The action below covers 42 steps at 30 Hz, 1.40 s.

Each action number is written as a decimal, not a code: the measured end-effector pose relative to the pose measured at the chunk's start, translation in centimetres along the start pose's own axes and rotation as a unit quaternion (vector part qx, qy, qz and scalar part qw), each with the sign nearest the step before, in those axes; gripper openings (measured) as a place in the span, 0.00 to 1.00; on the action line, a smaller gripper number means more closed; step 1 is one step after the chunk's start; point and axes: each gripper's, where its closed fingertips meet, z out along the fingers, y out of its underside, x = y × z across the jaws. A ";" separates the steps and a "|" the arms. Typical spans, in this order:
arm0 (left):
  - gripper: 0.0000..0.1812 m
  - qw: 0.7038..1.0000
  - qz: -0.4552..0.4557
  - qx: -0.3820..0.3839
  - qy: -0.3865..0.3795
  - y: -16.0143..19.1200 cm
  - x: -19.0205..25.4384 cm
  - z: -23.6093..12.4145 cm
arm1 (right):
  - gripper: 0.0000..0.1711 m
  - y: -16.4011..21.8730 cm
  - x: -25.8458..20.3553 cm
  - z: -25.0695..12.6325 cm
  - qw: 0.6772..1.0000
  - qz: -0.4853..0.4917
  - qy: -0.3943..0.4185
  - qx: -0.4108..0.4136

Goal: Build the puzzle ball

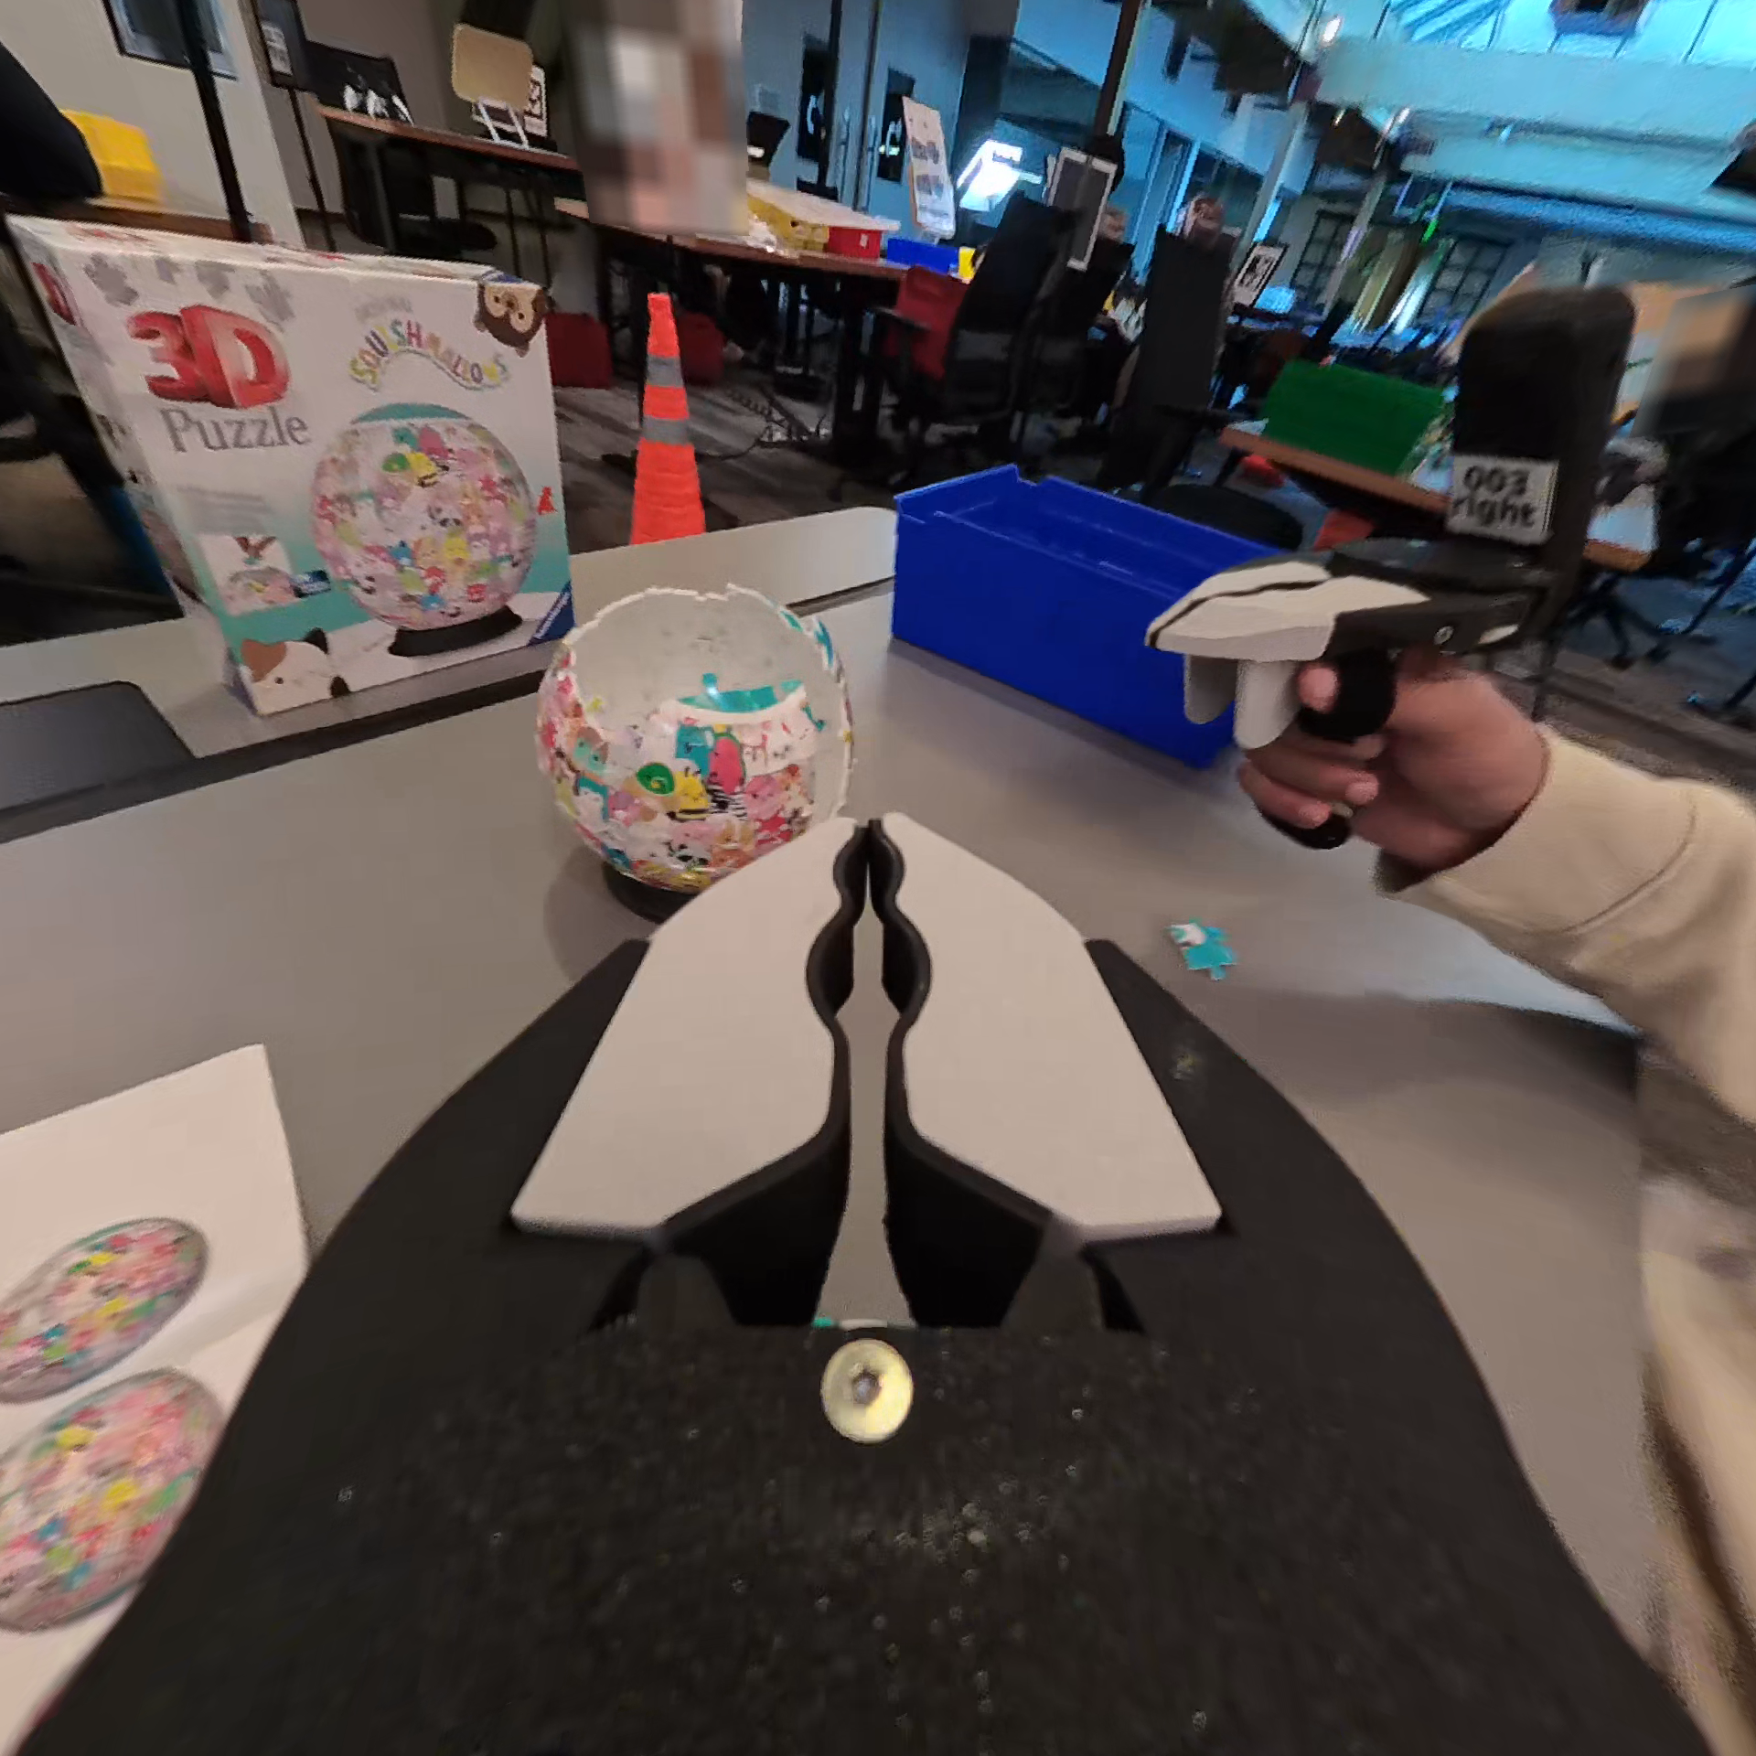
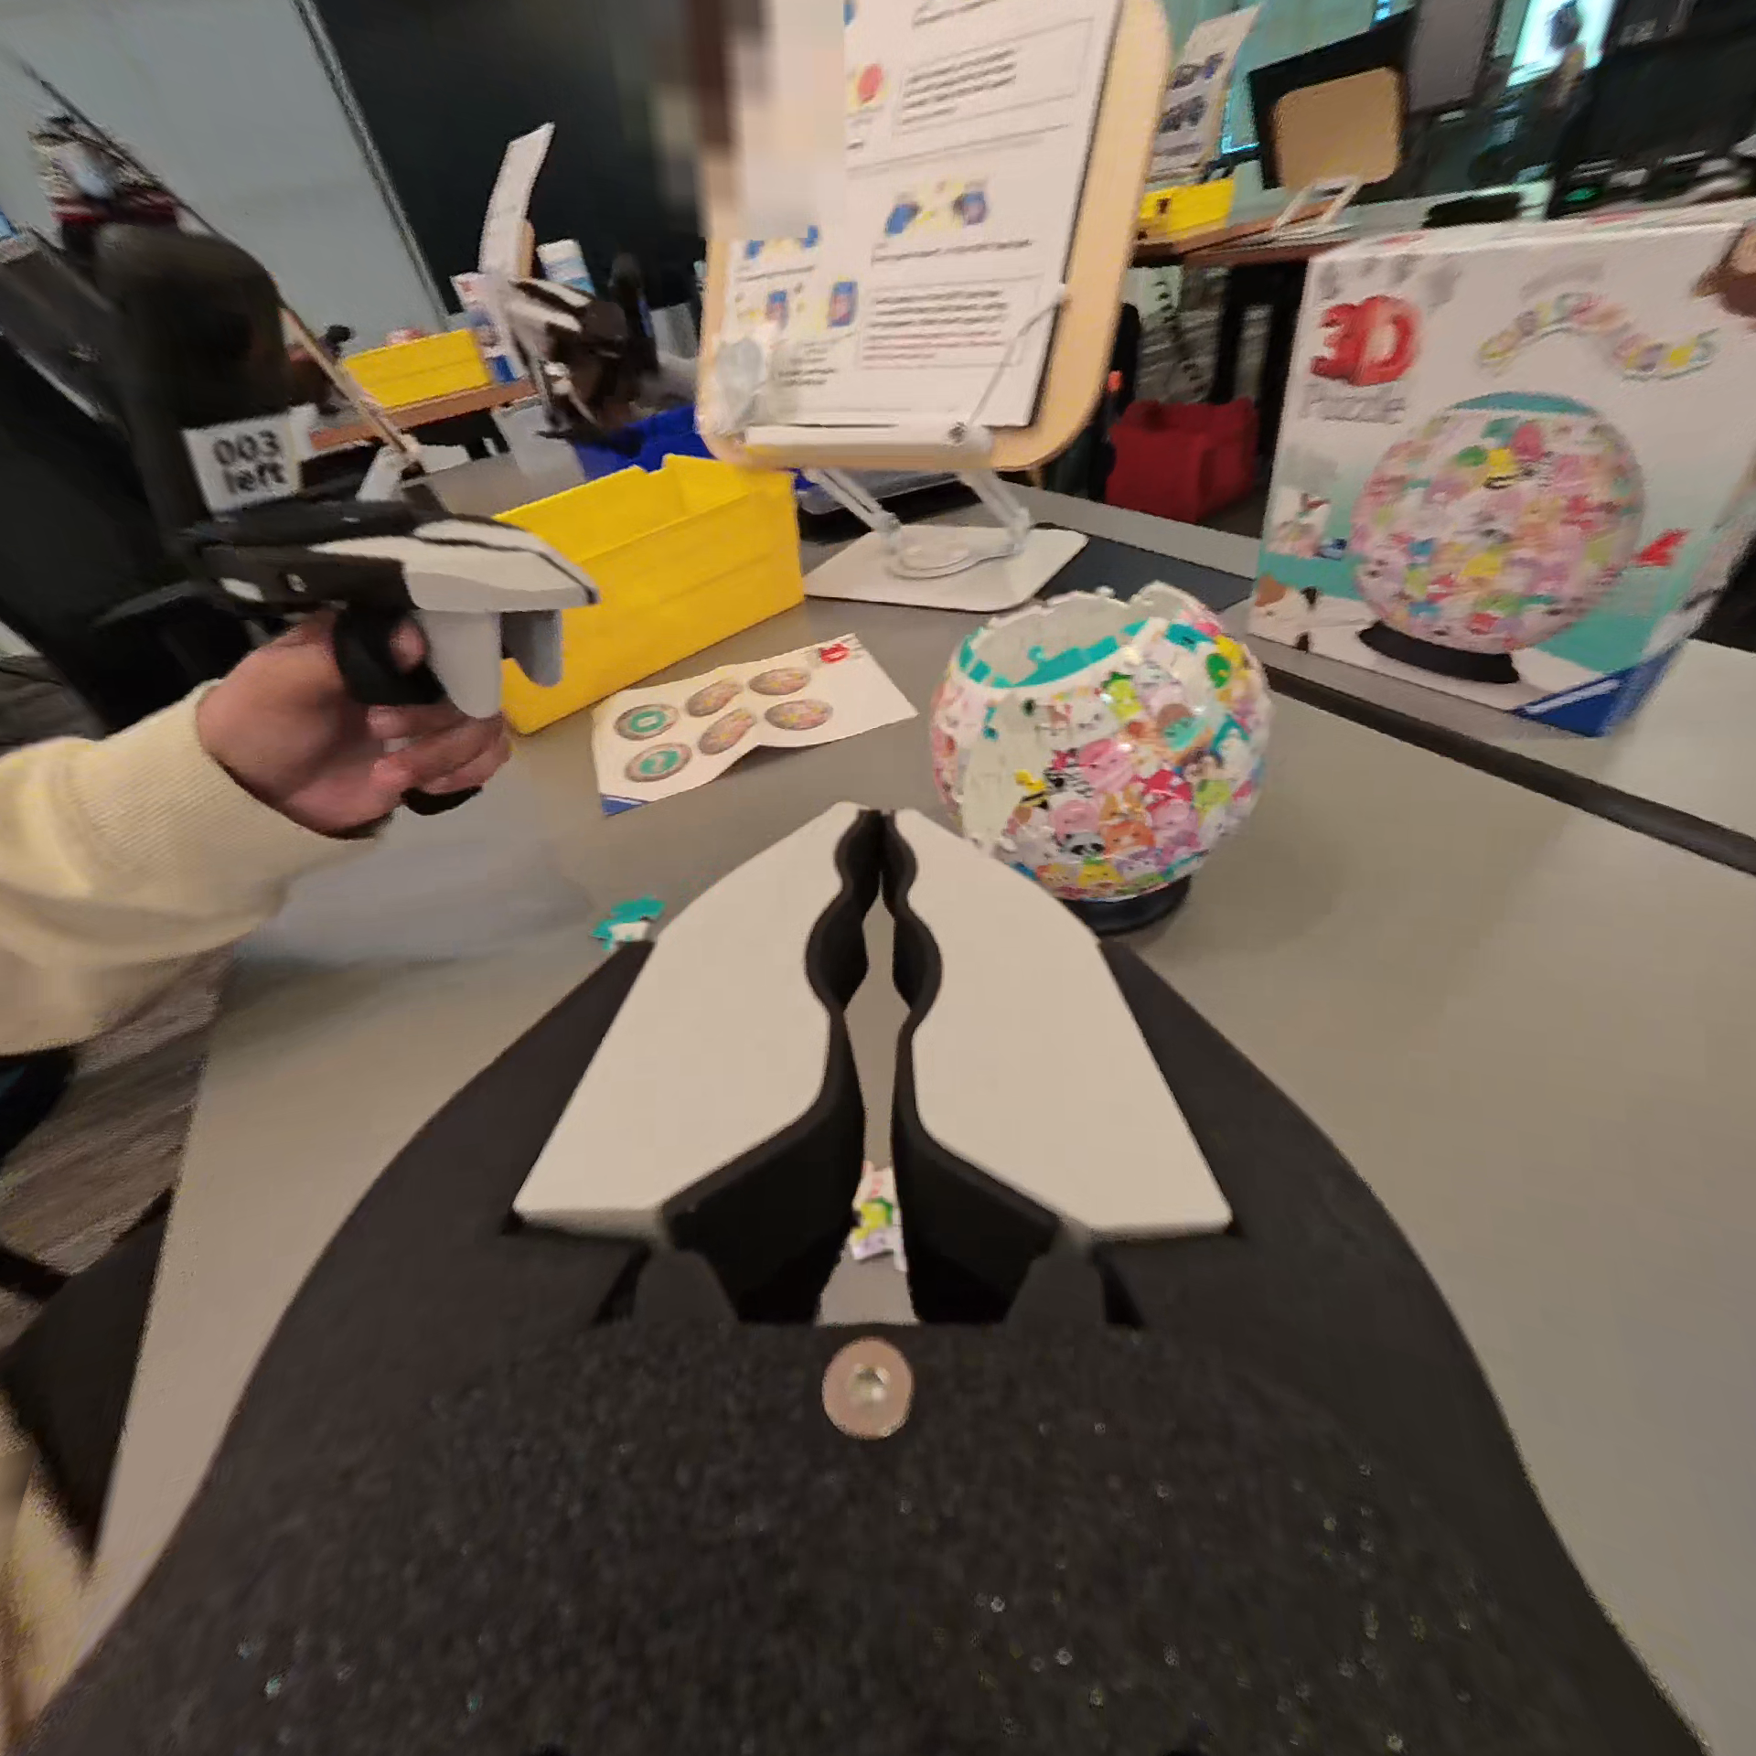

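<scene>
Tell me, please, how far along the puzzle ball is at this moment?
Mostly built: the ball sits on its black stand, lower part closed, top open with a jagged rim. In hand: nothing; the left gripper and the right gripper are both shut and empty, held above the table. Left: loose pieces on the table, a teal piece and a multicoloured piece, and closing the top.

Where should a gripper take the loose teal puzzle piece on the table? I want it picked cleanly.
The teal piece lies flat on the grey table, apart from the puzzle ball. Probably come from straight above and pinch two opposite edges across its narrow body, since lying flat offers no raised face.
</scene>
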 end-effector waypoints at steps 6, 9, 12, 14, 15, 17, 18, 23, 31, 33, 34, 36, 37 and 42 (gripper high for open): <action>0.05 0.997 0.004 -0.080 -0.005 3.4 -3.6 4.5 | 0.00 2.4 5.1 2.9 0.997 0.056 -0.021 -0.058; 0.43 0.976 -0.095 -0.175 0.092 6.4 -3.2 7.0 | 0.44 5.1 8.6 5.9 0.980 0.130 -0.047 -0.141; 0.57 0.949 -0.171 -0.217 0.155 7.5 -4.0 9.2 | 0.66 5.3 9.1 8.9 0.939 0.270 -0.144 -0.157; 0.58 0.938 -0.207 -0.204 0.191 6.9 -4.4 10.4 | 0.71 4.8 9.3 10.6 0.920 0.311 -0.182 -0.152; 0.58 0.933 -0.219 -0.202 0.203 6.7 -4.6 10.9 | 0.72 4.6 9.0 11.1 0.911 0.322 -0.207 -0.152; 0.61 0.930 -0.232 -0.192 0.213 6.3 -5.0 11.8 | 0.77 4.0 8.7 11.7 0.898 0.333 -0.238 -0.159; 0.61 0.930 -0.234 -0.188 0.212 6.1 -5.2 12.1 | 0.77 4.0 9.1 11.9 0.902 0.327 -0.232 -0.160; 0.63 0.937 -0.233 -0.169 0.197 5.3 -6.7 13.1 | 0.78 3.1 9.8 12.3 0.912 0.307 -0.235 -0.140; 0.58 0.938 -0.235 -0.152 0.206 5.0 -7.6 13.4 | 0.74 1.8 11.0 12.3 0.921 0.297 -0.236 -0.089; 0.60 0.937 -0.240 -0.149 0.206 4.8 -7.7 13.3 | 0.74 1.7 11.0 12.3 0.918 0.304 -0.242 -0.084; 0.60 0.937 -0.241 -0.151 0.205 4.8 -7.8 13.3 | 0.74 1.6 11.0 12.4 0.917 0.305 -0.243 -0.081; 0.59 0.934 -0.255 -0.145 0.206 4.6 -8.0 12.9 | 0.72 1.8 11.2 12.5 0.919 0.306 -0.234 -0.081; 0.58 0.931 -0.266 -0.139 0.208 4.4 -8.1 12.7 | 0.72 2.0 11.5 12.5 0.920 0.311 -0.221 -0.087; 0.56 0.922 -0.296 -0.130 0.215 4.5 -7.9 12.7 | 0.74 2.9 10.6 12.3 0.906 0.338 -0.220 -0.130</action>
